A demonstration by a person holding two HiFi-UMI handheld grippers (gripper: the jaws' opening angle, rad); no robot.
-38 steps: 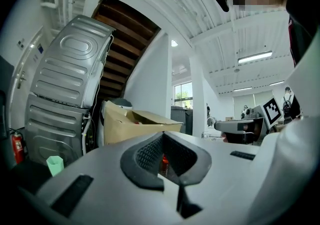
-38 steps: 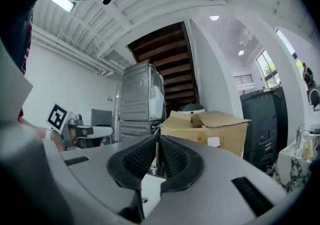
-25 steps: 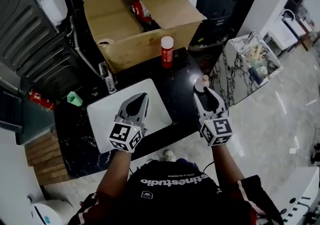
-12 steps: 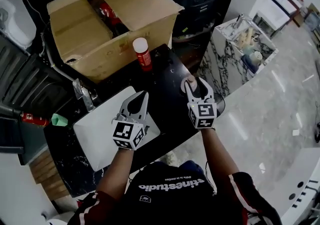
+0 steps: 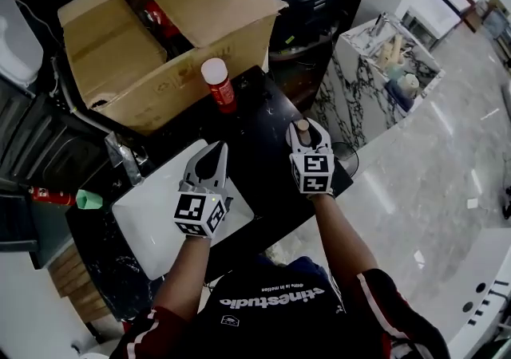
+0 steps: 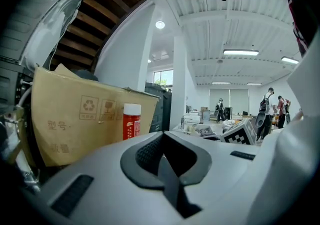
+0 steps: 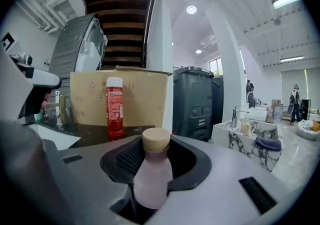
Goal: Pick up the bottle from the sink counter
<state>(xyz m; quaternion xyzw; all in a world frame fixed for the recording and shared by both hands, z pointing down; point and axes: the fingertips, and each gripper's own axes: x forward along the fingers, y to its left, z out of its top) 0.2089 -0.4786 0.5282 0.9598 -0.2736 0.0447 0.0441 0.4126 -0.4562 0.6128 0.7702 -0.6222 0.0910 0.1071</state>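
A small pink bottle with a cork-coloured cap stands near the right edge of the black sink counter. My right gripper is around it. In the right gripper view the pink bottle sits between the jaws of the right gripper; they are closing and their dark pads touch its lower sides. My left gripper hovers over the white sink basin, shut with nothing in it, as the left gripper view shows. A red bottle with a white cap stands by the cardboard box.
An open cardboard box fills the back of the counter. A chrome tap and a green item sit left of the basin. A marble-fronted unit with clutter stands to the right, past the counter's edge.
The right gripper has moved forward around the pink bottle and its jaws have drawn in on it. The left gripper has stayed shut over the basin. The head camera has shifted.
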